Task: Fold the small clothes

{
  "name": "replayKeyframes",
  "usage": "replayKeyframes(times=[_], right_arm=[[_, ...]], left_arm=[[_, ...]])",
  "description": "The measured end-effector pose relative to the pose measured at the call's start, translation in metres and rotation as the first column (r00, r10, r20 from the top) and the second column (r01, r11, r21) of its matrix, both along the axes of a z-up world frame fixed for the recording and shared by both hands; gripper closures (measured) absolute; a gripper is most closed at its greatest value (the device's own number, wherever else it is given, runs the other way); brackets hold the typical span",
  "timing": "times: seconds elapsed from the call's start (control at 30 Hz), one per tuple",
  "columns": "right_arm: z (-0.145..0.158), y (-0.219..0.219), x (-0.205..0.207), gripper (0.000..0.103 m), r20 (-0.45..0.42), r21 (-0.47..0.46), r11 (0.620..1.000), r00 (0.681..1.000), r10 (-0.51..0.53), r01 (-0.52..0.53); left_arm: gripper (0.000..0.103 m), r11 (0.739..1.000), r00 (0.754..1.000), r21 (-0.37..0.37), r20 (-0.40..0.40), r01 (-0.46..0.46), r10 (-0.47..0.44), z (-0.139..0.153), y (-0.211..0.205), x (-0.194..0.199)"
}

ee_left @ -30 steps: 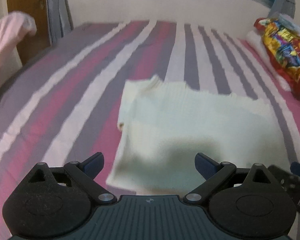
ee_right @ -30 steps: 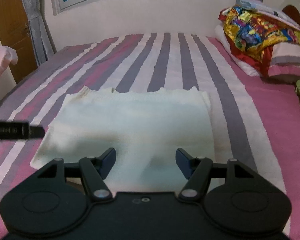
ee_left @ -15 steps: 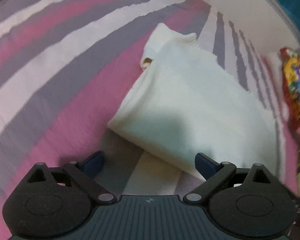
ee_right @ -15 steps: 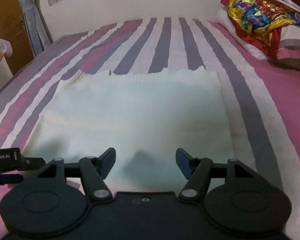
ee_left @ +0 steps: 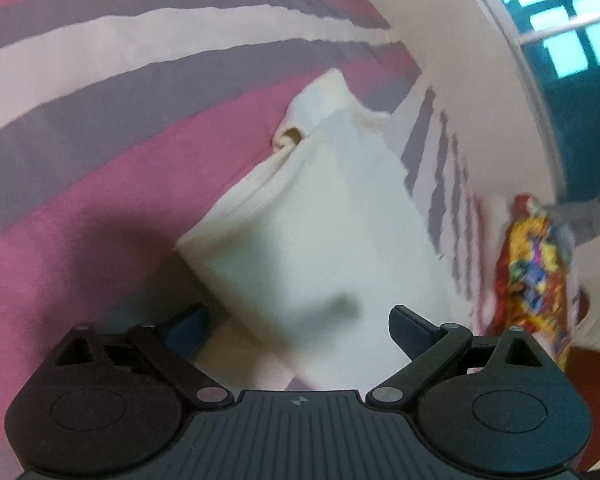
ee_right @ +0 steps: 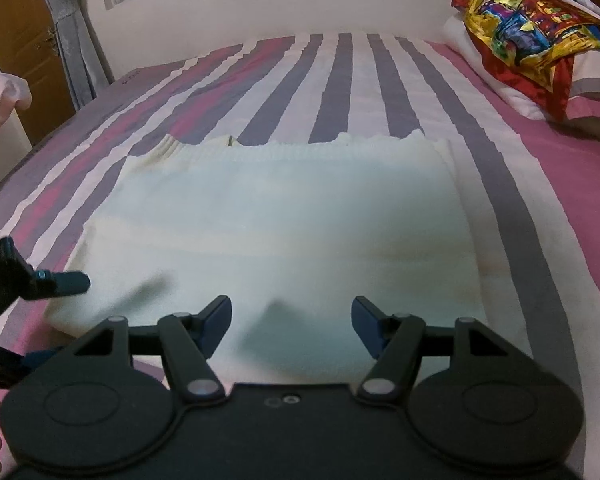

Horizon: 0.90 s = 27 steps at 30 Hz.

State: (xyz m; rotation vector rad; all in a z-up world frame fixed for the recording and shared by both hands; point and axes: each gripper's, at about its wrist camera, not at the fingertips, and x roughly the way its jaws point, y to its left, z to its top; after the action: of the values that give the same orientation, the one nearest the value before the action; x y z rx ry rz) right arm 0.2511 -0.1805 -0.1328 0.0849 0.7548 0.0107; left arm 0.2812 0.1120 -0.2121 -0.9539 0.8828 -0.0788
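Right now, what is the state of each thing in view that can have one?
cream knit garment: folded, lying flat on the striped bedsheet
left claw: open, at the garment's near corner
right claw: open, empty, over the garment's near edge
wooden door: closed

The left gripper (ee_left: 298, 326) is built of matte black plastic. Two round black discs are set at its near corners, each marked with a faint inner ring. Between them a ribbed dark grey housing is seen, marked with a small crosshair. Angled black links are joined to it by silver screws, and dark blue fingers (ee_left: 412, 326) are carried at the far ends. The right gripper (ee_right: 292, 326) is made the same way, though its housing is smooth, with two small round holes. White lettering, partly cut off, is printed on the left gripper's side.
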Motion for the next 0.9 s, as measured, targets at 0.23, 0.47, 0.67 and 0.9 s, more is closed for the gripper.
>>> replayKeyframes(times=[0.23, 0.47, 0.67, 0.9], right_arm=[[-0.004, 0.003, 0.007, 0.037, -0.01, 0.003, 1.0, 1.0, 0.0, 0.0], [-0.013, 0.014, 0.035, 0.037, -0.02, -0.058, 0.998, 1.0, 0.003, -0.004], [-0.01, 0.026, 0.1, 0.038, -0.004, -0.084, 0.996, 1.0, -0.018, 0.018], [-0.041, 0.045, 0.131, 0.036, -0.035, -0.239, 0.971, 0.999, -0.019, 0.01]], left_arm=[[0.007, 0.996, 0.998, -0.079, 0.051, -0.035, 0.039, -0.01, -0.005, 0.018], [0.006, 0.998, 0.999, -0.059, 0.04, 0.036, -0.034, -0.008, -0.007, 0.032], [0.006, 0.996, 0.998, -0.062, 0.025, 0.067, -0.066, -0.007, -0.006, 0.039], [0.006, 0.997, 0.999, -0.069, 0.036, 0.037, -0.035, -0.009, -0.006, 0.035]])
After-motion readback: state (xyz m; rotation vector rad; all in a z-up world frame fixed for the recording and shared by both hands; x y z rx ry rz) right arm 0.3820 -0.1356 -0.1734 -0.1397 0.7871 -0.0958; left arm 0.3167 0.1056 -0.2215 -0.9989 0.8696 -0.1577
